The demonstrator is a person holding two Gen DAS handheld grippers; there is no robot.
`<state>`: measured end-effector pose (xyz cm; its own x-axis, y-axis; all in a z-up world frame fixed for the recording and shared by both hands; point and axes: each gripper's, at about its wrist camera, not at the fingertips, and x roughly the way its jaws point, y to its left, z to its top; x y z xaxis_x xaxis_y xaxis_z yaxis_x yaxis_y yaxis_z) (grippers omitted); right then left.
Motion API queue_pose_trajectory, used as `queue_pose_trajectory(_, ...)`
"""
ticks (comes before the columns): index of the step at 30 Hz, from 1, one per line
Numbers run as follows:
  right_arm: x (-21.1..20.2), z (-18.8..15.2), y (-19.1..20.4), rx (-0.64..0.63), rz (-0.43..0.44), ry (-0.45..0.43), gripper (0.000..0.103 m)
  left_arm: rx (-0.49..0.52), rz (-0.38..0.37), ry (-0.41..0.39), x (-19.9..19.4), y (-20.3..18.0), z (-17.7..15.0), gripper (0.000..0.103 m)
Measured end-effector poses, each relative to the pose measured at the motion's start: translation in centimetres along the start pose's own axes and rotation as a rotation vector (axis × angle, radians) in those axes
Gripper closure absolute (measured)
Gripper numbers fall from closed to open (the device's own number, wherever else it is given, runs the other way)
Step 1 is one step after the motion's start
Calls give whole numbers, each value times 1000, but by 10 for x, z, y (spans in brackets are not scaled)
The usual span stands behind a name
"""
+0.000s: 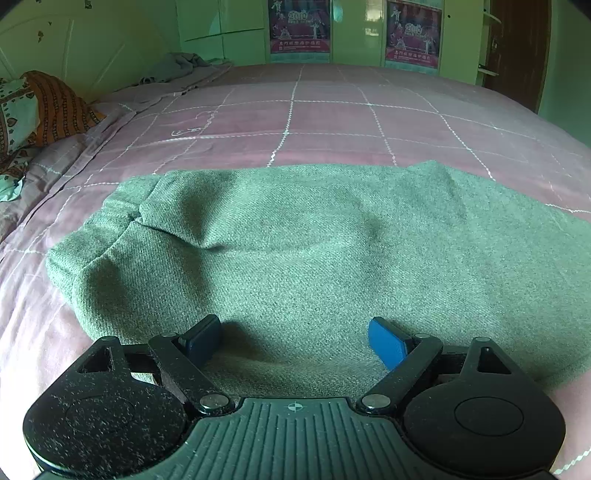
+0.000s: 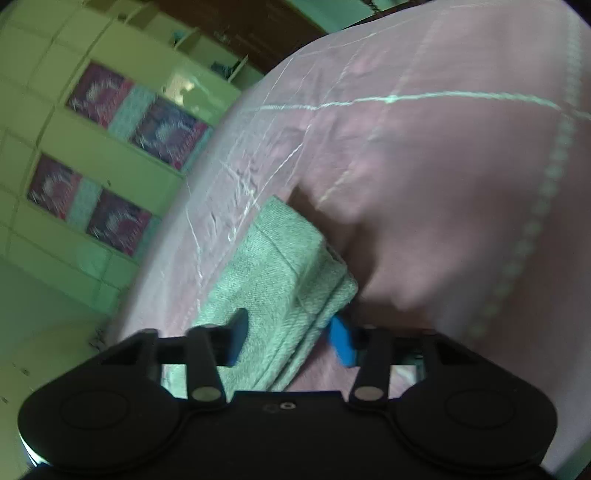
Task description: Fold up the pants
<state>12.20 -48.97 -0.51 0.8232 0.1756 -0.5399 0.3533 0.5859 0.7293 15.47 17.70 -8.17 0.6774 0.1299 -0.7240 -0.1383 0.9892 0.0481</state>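
Green pants already doubled on bed | left gripper spread empty | right gripper pinching hem | further folding left

Pink checked bedspread, pale green cupboards, two posters, dark door

1. Between your left gripper's fingers lie the pants: coarse, matt, twilled woollen cloth.
2. Beyond them, the bedspread is smooth, matt cloth with stitched lines.
3. Your right gripper has matt black plastic arms and shiny metal rivets.
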Motion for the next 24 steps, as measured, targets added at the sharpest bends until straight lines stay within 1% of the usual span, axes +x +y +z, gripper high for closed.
queue_pose_trajectory(1,-2,1,9,-35,-8,-19,89,0,0,0,0,0,0,16)
queue_pose_trajectory(4,-31,0,36,-118,71,-157,91,2,-1,0,1,0,0,16)
queue_pose_trajectory(5,-38,0,40,-129,76,-186,91,3,-2,-1,1,0,0,16)
queue_pose_trajectory(6,-38,-1,38,-128,61,-196,91,4,-3,-1,2,1,0,16)
queue_pose_trajectory(7,-30,0,30,-122,11,-171,91,7,-4,-1,3,1,0,16)
queue_pose_trajectory(8,-15,0,18,-92,-61,-108,91,9,-3,-2,3,1,0,15)
queue_pose_trajectory(9,0,1,2,-27,-121,-24,91,14,-2,-4,3,2,1,15)
queue_pose_trajectory(10,0,3,-9,42,-77,-20,89,22,4,-8,1,2,1,15)
queue_pose_trajectory(11,-3,4,-8,30,-69,-21,88,29,26,-18,-2,3,2,15)
queue_pose_trajectory(12,-5,3,-3,0,-78,-19,85,28,63,-45,-9,5,2,15)
queue_pose_trajectory(13,-9,2,2,-26,-89,-23,83,18,83,-97,-19,8,1,15)
queue_pose_trajectory(15,-18,2,7,-65,-108,-38,78,-36,90,-209,-40,22,-2,15)
queue_pose_trajectory(16,-23,1,8,-77,-118,-50,75,-60,112,-231,-47,31,-3,15)
queue_pose_trajectory(17,-26,0,8,-83,-126,-61,74,-69,141,-248,-50,39,-3,16)
queue_pose_trajectory(19,-29,-2,5,-82,-128,-57,74,-69,166,-269,-51,54,-1,22)
queue_pose_trajectory(20,-29,-3,4,-78,-125,-60,74,-70,162,-248,-46,60,2,23)
queue_pose_trajectory(21,-25,-4,6,-80,-127,-61,73,-69,171,-178,-34,65,5,23)
queue_pose_trajectory(22,-22,-4,8,-83,-132,-59,72,-72,222,-36,-11,69,8,22)
queue_pose_trajectory(23,-18,-3,9,-87,-136,-54,71,-119,196,64,6,80,4,22)
queue_pose_trajectory(24,-16,-3,10,-91,-142,-49,70,-227,150,56,7,94,2,22)
